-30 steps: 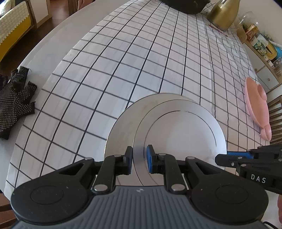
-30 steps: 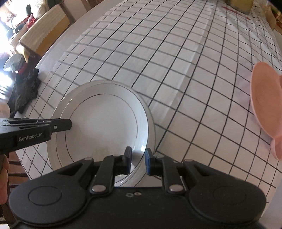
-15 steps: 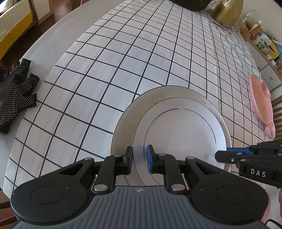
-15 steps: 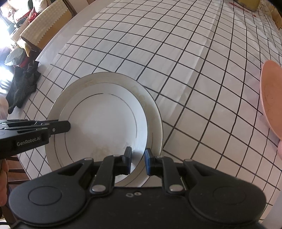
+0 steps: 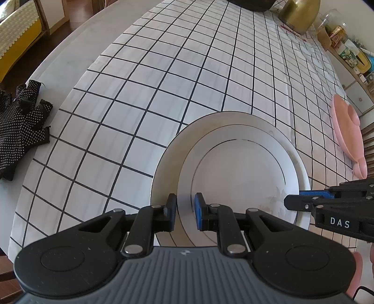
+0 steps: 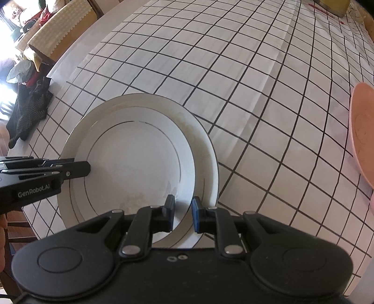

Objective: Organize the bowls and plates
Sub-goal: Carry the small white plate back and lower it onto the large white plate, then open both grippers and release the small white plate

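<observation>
A white tablecloth with a black grid (image 5: 163, 77) covers most of the pale table (image 5: 77, 46), its weave creased in long folds. At the table's left edge lies a black fabric glove with white dots (image 5: 21, 126), well apart from the crockery. On the right sits a smooth pink plastic plate with rounded lobes (image 5: 346, 133); far off stand a brass-coloured rounded pot (image 5: 298, 14) and a cluttered shelf.

Near the front edge, a glossy white round ceramic plate with a thin dark ring (image 5: 243, 175) lies on a larger white plate (image 5: 168, 163), shifted toward that plate's right so a crescent of the lower rim shows on the left.

The left gripper (image 5: 185, 209) has its black finger and blue pad closed onto the upper plate's left rim. The right gripper (image 6: 182, 214) is likewise clamped on the same plate's right rim. Each gripper's black tip juts into the other camera's view across the plates.
</observation>
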`<state>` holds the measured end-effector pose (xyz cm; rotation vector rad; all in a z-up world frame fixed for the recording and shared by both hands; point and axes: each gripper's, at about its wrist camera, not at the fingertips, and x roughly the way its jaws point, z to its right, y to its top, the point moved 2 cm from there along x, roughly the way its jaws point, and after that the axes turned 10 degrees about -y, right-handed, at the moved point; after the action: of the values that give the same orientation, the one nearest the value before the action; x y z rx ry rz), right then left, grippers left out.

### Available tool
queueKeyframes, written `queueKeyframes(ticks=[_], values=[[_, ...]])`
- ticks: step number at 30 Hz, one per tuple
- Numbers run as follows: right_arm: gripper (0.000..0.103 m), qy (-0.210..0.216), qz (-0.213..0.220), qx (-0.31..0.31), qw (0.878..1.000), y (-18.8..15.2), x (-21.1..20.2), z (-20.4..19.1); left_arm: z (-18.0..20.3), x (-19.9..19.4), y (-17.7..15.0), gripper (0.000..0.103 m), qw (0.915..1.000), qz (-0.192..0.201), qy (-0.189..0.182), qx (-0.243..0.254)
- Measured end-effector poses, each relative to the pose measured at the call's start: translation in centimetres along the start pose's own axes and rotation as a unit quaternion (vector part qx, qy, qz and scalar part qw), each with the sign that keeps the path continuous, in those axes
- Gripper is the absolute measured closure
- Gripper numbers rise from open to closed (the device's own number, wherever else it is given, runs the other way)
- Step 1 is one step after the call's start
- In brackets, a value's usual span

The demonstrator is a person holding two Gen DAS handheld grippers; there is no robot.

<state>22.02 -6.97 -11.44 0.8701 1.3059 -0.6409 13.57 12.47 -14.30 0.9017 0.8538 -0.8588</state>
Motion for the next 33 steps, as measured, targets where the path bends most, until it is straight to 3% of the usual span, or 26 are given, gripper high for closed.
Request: queueKeyframes(ticks=[17,33], values=[[0.089,0.015,-0.007,-0.01,1.0,0.46,0.2,0.19,-0.21,-0.25,-0.43,0.087,0.9997,-0.019,-0.013,-0.011],[0.083,-0.01,-0.008,-0.056,0.998,0.94,-0.33,-0.59,0.2,0.18,-0.38,0.088,0.9997,-0.024,-0.009,-0.004]])
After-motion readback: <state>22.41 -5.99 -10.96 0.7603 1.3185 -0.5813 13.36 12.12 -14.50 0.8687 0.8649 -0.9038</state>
